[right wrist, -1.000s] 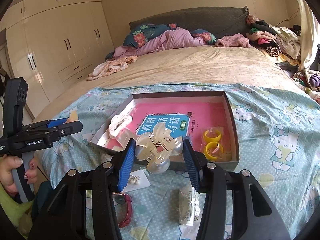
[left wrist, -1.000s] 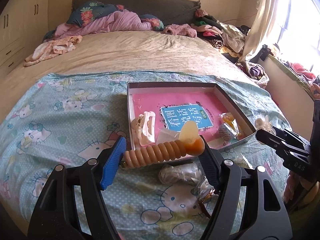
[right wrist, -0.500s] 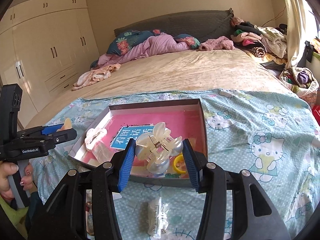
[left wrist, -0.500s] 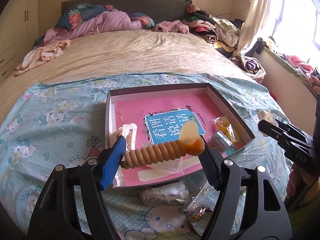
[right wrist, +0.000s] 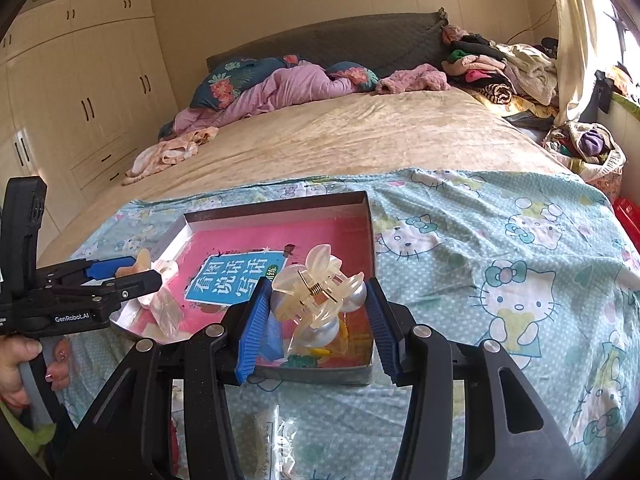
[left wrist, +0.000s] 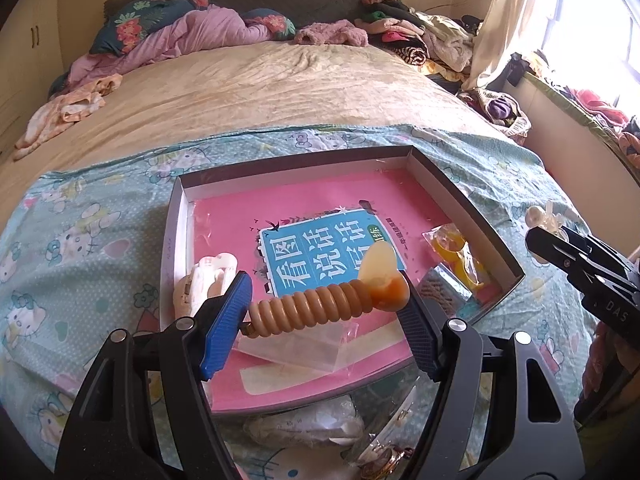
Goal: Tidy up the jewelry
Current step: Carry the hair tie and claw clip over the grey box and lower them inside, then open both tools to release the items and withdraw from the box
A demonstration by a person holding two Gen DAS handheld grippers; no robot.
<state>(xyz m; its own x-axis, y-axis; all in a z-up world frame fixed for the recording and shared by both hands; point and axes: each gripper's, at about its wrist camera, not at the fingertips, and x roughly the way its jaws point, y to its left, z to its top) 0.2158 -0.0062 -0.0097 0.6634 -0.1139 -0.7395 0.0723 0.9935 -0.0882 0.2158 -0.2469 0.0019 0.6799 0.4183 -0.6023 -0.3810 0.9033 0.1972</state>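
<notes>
On a bed spread with a cartoon-cat sheet (right wrist: 500, 240) sat a shallow grey box with a pink floor (left wrist: 472, 196). The left gripper (left wrist: 326, 314), jaws fairly wide, clamped a ribbed tan spiral hair tie (left wrist: 316, 304) over it; the right gripper (right wrist: 316, 312) pinched a translucent cream claw clip (right wrist: 316, 292) above the box's near right corner. Each should be lowered close over bare floor and released gently.
</notes>
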